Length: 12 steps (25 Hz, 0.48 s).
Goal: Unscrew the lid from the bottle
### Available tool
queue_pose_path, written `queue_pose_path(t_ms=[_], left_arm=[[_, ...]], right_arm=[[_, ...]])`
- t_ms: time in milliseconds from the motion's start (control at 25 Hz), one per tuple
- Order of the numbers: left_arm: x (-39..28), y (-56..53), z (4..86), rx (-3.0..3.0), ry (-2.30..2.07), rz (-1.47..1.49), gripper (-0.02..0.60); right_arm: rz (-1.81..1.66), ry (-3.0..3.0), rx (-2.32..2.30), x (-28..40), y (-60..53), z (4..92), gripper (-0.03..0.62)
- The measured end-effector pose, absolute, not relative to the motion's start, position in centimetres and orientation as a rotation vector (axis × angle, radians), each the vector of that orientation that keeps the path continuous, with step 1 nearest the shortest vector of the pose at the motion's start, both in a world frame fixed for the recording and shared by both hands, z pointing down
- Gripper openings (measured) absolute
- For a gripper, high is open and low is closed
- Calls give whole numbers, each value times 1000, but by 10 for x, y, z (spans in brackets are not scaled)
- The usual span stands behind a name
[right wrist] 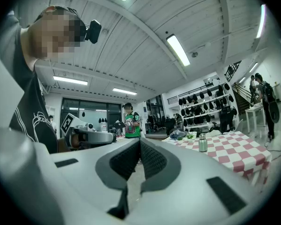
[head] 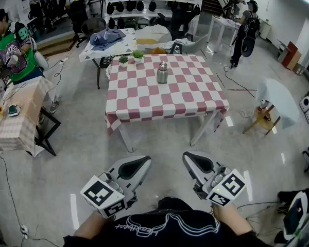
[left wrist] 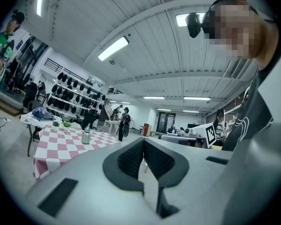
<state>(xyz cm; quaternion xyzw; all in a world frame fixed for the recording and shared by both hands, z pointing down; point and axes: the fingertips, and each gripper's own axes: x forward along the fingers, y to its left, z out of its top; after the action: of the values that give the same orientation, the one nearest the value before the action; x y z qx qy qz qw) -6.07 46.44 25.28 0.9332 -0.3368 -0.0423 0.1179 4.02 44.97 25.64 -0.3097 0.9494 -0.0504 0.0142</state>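
- Far left, a person in a green top (head: pixel 13 48) stands beside a small side table (head: pixel 20 133) draped in a pale checked cloth.
- Down front, here's the left gripper (head: pixel 143 162), held level and low in the head view. Its jaws are pressed together with nothing between them, and the left gripper view shows the dark pads meeting flat.
- Its marker cube (head: pixel 104 196) sits closest to the camera, just above the person's forearm.
- Across the bare floor (head: pixel 82 153) stands the red-and-white checked tabletop (head: pixel 144 104). Two little potted plants (head: pixel 130 57) sit at its far edge, left of centre.
- Now the bottle (head: pixel 162 73) — metal and upright, with the lid (head: pixel 163 64) on top. It stands on the far half of the tabletop, just right of the plants and well apart from both grippers.
- In the left gripper view the bottle shows off to the left of the jaws. In the right gripper view it shows off to the right.
- The right gripper (head: pixel 189 159) mirrors the left one — level, jaws together, empty, tip aimed toward the tabletop with open floor between them.
- Back right, a person in dark clothes (head: pixel 245 32) stands beyond the tabletop's far corner.
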Motion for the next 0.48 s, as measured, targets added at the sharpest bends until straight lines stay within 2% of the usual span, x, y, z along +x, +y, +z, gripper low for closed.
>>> queue_pose_path(t_ms=[480], left_arm=[[-74,459,236,2799,-1034,-129,6]], right_arm=[[-111,2914,-960,38,439,234,5]])
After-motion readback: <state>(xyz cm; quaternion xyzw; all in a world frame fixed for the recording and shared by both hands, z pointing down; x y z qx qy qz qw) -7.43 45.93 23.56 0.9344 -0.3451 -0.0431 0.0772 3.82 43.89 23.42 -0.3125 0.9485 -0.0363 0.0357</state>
